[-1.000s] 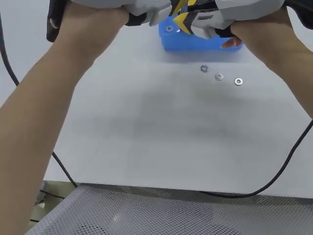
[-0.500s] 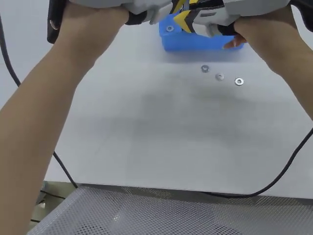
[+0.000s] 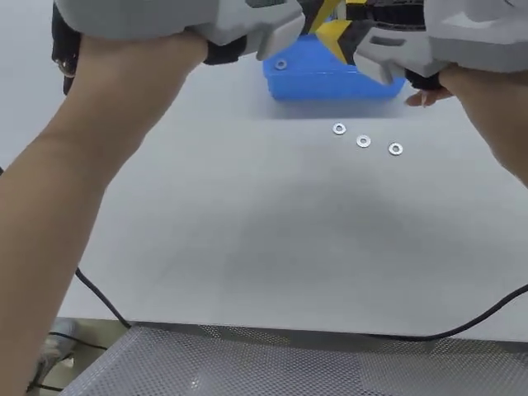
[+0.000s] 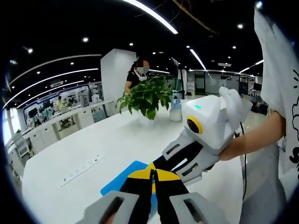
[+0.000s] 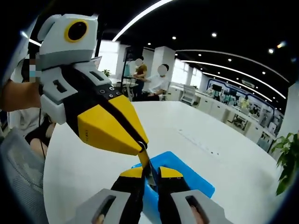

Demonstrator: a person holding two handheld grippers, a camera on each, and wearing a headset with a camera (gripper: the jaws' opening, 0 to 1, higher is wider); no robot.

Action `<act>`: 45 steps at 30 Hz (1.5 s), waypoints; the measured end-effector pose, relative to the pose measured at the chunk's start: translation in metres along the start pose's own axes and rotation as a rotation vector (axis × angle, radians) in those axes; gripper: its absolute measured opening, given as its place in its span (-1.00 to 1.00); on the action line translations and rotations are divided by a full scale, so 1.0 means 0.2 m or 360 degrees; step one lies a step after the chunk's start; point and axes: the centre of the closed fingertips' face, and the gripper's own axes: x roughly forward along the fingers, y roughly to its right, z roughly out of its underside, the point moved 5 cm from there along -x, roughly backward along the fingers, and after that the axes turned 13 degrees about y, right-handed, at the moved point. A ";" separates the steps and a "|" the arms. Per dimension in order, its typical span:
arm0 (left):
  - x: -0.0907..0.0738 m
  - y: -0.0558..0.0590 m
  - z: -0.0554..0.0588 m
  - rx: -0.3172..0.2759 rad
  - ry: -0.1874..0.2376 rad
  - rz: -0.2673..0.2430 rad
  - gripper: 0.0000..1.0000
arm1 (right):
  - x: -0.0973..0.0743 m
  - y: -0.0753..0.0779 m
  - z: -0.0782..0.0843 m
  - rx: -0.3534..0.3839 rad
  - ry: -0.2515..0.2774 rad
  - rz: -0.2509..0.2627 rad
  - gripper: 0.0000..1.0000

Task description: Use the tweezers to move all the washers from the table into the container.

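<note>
The blue container (image 3: 330, 82) stands at the far middle of the white table (image 3: 264, 239) with one washer (image 3: 281, 64) inside. Three washers (image 3: 364, 142) lie in a row on the table just in front of it. My left gripper (image 4: 152, 176) and right gripper (image 5: 149, 173) meet tip to tip above the container (image 5: 187, 179), both with jaws closed. A thin metal strip, apparently the tweezers (image 5: 144, 157), runs from the left gripper's yellow tips into the right gripper's jaws. In the head view the yellow tips (image 3: 330, 21) hide the container's back edge.
Black cables (image 3: 470, 318) trail over the table's near edge at both sides. A perforated metal surface (image 3: 272, 363) lies below that edge. Across the room are a potted plant (image 4: 147, 98), long white desks and several people.
The head camera has tilted, so the container and washers sit a little lower in view. Both grippers stay tip to tip over the container. The washers have not moved.
</note>
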 end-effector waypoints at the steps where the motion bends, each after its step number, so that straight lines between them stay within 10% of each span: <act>1: 0.00 0.01 0.00 0.0006 -0.0009 0.0011 -1.00 | -0.01 -0.01 0.00 0.0030 0.0005 0.0004 -0.87; 27: 0.05 0.11 0.24 -0.0125 -0.0166 0.0110 -1.00 | -0.03 -0.12 0.27 0.0305 -0.0144 -0.0038 -0.87; 45: 0.07 0.11 0.29 -0.0107 -0.0204 0.0104 -1.00 | -0.01 -0.10 0.34 0.0332 -0.0150 -0.0053 -0.87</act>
